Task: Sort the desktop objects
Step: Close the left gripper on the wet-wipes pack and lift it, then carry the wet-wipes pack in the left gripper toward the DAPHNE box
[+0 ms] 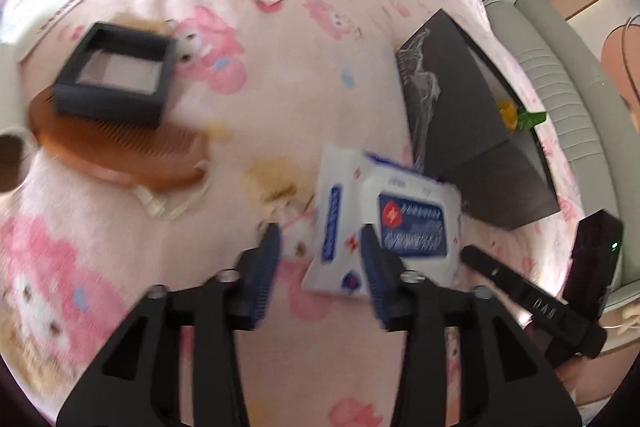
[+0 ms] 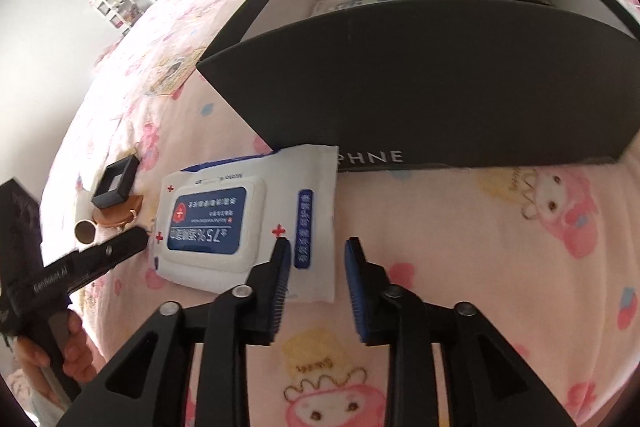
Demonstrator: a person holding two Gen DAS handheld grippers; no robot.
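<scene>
One black box (image 2: 440, 87) stands on the pink blanket (image 2: 480, 227), one wipes pack (image 2: 240, 219) flat against its front, one comb (image 1: 120, 147) and one small frame (image 1: 116, 75) apart. Left gripper (image 1: 320, 247) points down, jaws parted astride the pack's edge; right gripper (image 2: 316, 247), parted narrower, holds nothing beside the pack.

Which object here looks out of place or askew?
The wipes pack lies outside the black box, one corner against its wall. The small black frame sits tilted on the brown comb.
</scene>
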